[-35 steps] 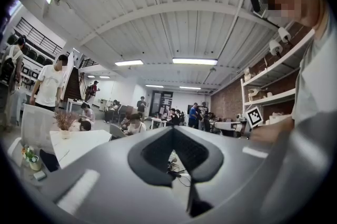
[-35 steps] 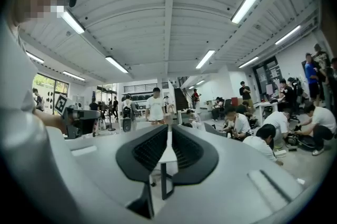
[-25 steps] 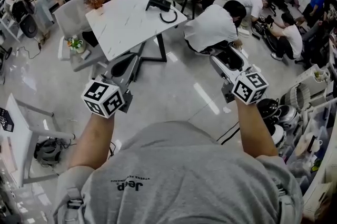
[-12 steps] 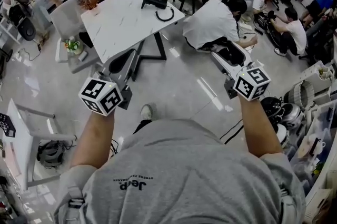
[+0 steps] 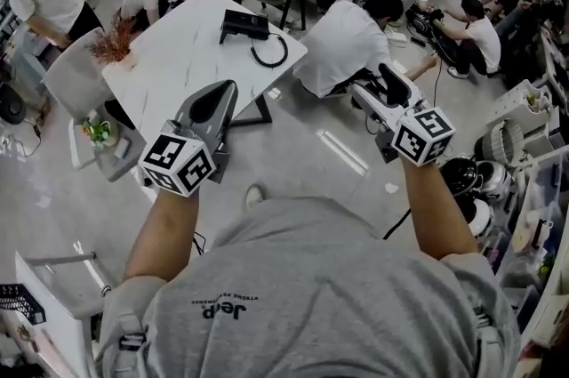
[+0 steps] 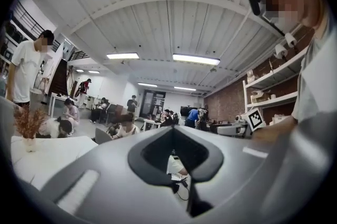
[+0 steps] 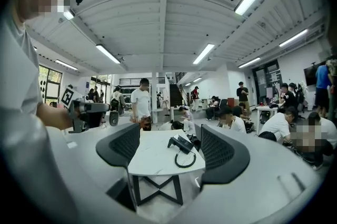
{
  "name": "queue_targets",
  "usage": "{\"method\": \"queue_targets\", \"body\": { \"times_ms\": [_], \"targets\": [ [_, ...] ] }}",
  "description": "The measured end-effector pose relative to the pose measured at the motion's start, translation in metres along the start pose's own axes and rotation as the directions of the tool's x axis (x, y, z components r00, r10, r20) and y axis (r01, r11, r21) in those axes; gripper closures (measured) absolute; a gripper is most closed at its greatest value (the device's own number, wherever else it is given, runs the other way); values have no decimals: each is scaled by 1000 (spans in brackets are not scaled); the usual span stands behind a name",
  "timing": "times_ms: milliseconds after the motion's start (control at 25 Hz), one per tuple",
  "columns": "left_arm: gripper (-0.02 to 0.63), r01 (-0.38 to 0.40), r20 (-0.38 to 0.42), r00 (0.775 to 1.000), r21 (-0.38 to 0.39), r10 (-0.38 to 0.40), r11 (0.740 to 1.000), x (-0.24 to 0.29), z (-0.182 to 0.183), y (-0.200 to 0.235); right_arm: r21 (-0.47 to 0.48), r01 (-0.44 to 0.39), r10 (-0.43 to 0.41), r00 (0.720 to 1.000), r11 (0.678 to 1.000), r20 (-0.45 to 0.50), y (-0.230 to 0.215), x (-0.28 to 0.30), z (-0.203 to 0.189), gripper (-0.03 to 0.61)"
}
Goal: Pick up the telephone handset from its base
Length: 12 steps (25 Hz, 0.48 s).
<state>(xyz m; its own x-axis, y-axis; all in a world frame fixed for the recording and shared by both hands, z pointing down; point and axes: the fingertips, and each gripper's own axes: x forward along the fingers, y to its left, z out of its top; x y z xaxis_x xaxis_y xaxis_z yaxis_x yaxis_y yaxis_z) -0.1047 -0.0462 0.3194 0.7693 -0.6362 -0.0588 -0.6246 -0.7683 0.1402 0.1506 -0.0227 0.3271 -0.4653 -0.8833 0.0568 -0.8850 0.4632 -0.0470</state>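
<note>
On the far part of the white marble-patterned table [image 5: 178, 56], the black telephone handset [image 5: 231, 26] is seen lying on its black rectangular base [image 5: 252, 23], with the black coiled cord [image 5: 269, 52] looped on the tabletop just beside it. Both tools are held in the air on the near side of the table, well apart from the handset, and nothing is touched by either. The left gripper [image 5: 229, 88] is held over the table's near edge with its fingers brought together at the tips; only an empty hollow is left between the pads. The right gripper [image 5: 372, 78] is held off to the table's right, above the glossy grey floor [image 5: 311, 145], with its fingers spread wide and nothing between them. From the right gripper view, the handset [image 7: 173, 142] and the cord [image 7: 185, 159] are framed far off in the gap between the two ribbed black pads [image 7: 122, 145], and the whole table [image 7: 152, 157] with its black crossed legs is shown. From the left gripper view, only a corner of the table [image 6: 47, 157] is shown, together with a small vase of reddish-brown dried stems [image 6: 27, 125], which the head view places at the table's left edge [image 5: 111, 43].
</note>
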Motion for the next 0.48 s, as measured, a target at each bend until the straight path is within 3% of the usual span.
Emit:
{"method": "queue_targets", "body": {
  "times_ms": [280,480],
  "targets": [
    [557,92,-44,995,-2,-92,996,63,6,115,4,69,-69,997,998,-20,-19,122,7,241],
    [557,115,-70,991,-32,-117,993,93,-4,164,3,84,-84,995,996,-49,-36,173,3,241]
  ]
}}
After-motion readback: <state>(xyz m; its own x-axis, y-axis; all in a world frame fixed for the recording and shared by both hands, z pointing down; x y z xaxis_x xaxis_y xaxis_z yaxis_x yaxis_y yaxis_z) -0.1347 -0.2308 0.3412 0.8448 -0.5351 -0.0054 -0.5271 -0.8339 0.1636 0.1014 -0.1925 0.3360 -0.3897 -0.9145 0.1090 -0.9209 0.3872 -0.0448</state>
